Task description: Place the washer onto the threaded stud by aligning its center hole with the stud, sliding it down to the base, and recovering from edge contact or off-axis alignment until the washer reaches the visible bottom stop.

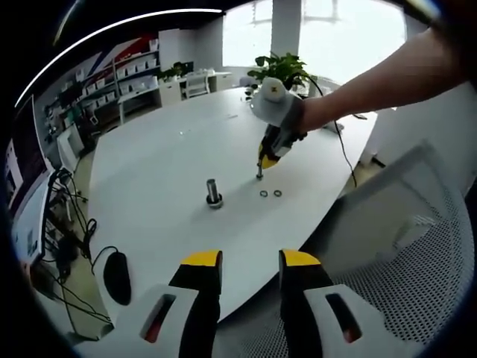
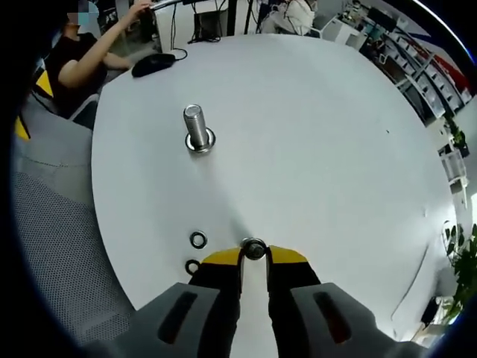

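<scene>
The washer [image 2: 254, 248] sat pinched between the yellow tips of my right gripper [image 2: 254, 257], low over the white table [image 2: 320, 149], with my jaws drawn narrow around its rim. Its center hole faced up toward the camera in the right gripper view. It was not on the threaded stud [image 2: 197, 127], which stood upright on its flanged base well apart from my tips, farther across the tabletop. 2 more washers [image 2: 197, 239] lay flat on the table just beside my right jaws, on the side nearer the table's edge, 1 close behind the other.

In the left gripper view I saw the same scene from across the table: my right gripper [image 1: 261, 173] pointed down at the surface, tips touching or nearly touching it, my hand [image 1: 287, 112] and bare forearm reaching in from the upper right. The 2 spare washers [image 1: 264, 194] lay just beside those tips, and the stud [image 1: 214, 192] stood a little way off to their left.

My left gripper [image 1: 250, 261] hung back at the near edge of the table, jaws parted with a clear gap and nothing between them. A black computer mouse [image 1: 117, 277] on its cable lay near that edge. A mesh chair [image 1: 417, 253] stood beside the table, and potted plants [image 1: 279, 68] at its far end.
</scene>
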